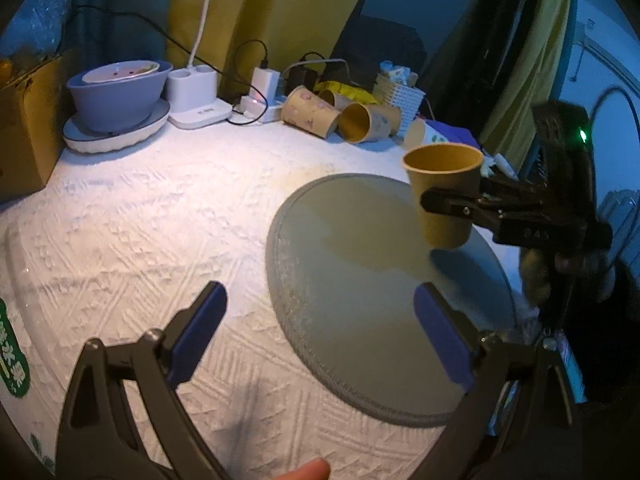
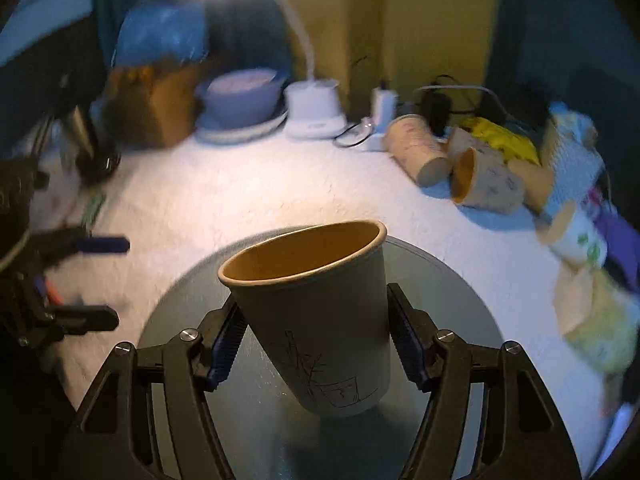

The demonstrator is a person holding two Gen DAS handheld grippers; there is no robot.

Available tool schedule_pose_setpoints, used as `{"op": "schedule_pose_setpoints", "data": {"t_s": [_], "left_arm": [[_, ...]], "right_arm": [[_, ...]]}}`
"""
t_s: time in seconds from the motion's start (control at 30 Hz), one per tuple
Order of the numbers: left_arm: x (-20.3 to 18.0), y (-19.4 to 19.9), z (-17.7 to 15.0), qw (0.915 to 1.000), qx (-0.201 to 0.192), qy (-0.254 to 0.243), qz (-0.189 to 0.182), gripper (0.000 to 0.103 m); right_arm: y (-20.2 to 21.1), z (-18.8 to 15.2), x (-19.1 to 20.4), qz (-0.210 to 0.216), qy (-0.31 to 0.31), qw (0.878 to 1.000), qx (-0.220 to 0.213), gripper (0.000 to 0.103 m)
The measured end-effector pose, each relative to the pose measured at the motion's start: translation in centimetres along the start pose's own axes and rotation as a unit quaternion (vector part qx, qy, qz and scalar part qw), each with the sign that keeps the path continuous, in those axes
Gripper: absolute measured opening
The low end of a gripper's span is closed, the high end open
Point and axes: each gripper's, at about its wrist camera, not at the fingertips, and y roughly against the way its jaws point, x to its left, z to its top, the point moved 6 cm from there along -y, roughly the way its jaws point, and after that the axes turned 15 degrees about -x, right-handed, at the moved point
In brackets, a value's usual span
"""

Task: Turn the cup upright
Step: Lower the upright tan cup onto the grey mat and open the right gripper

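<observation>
A tan paper cup (image 2: 320, 320) with a line drawing on its side is held mouth up, slightly tilted, just above a round grey mat (image 2: 256, 420). My right gripper (image 2: 316, 344) is shut on the cup at its middle. In the left wrist view the cup (image 1: 444, 196) hangs over the mat's (image 1: 360, 280) far right part, held by the right gripper (image 1: 448, 204). My left gripper (image 1: 320, 332) is open and empty, low over the mat's near left edge. It also shows in the right wrist view (image 2: 100, 280) at far left.
Several paper cups (image 1: 340, 116) lie on their sides at the back of the white textured tablecloth (image 1: 160, 220). A blue bowl (image 1: 116, 92) on a plate, a white lamp base (image 1: 196, 96), chargers and cables, a white basket (image 1: 400, 96) and a cardboard box (image 1: 24, 120) line the back and left.
</observation>
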Motion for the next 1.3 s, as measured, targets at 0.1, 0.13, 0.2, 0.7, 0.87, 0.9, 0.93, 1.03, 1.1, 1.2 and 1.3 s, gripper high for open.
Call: {"op": "schedule_pose_setpoints", "data": {"t_s": [0.1, 0.13, 0.2, 0.7, 0.87, 0.9, 0.93, 1.03, 1.1, 1.2, 1.3], "left_arm": [[-0.2, -0.4, 0.2, 1.0000, -0.003, 0.003, 0.004, 0.096], [-0.4, -0.5, 0.3, 0.9999, -0.006, 0.004, 0.007, 0.096], [-0.5, -0.6, 0.5, 0.9998, -0.011, 0.008, 0.012, 0.096], [-1.8, -1.3, 0.8, 0.9992, -0.024, 0.011, 0.032, 0.096], [-2.5, -0.9, 0.6, 0.9991, -0.030, -0.001, 0.031, 0.096], [-2.7, -0.8, 0.5, 0.9990, -0.031, -0.004, 0.031, 0.096], [-2.8, -0.7, 0.5, 0.9990, -0.032, -0.006, 0.032, 0.096], [-3.2, -0.4, 0.2, 0.9987, -0.031, -0.017, 0.036, 0.096], [-3.4, -0.1, 0.0, 0.9984, -0.031, -0.023, 0.041, 0.096], [-3.7, 0.5, -0.4, 0.9982, -0.032, -0.028, 0.043, 0.096], [-4.1, 1.1, -0.6, 0.9982, -0.034, -0.030, 0.040, 0.096]], "right_arm": [[0.6, -0.5, -1.1, -0.007, -0.072, 0.997, -0.039, 0.070], [0.7, -0.6, -1.3, -0.008, -0.089, 0.995, -0.051, 0.070], [1.0, -0.4, -1.7, -0.017, -0.104, 0.992, -0.069, 0.070], [1.0, -1.9, -2.2, -0.030, -0.112, 0.991, -0.059, 0.072], [1.3, -3.0, -2.5, -0.056, -0.109, 0.992, -0.043, 0.075], [1.5, -3.2, -2.5, -0.058, -0.111, 0.991, -0.044, 0.076], [1.7, -3.3, -2.4, -0.060, -0.112, 0.991, -0.045, 0.076], [2.3, -3.5, -2.4, -0.070, -0.113, 0.990, -0.046, 0.079], [2.8, -3.6, -2.3, -0.078, -0.111, 0.990, -0.046, 0.080], [3.6, -3.8, -2.1, -0.089, -0.110, 0.989, -0.045, 0.080], [4.4, -4.3, -1.7, -0.098, -0.110, 0.988, -0.041, 0.080]]}}
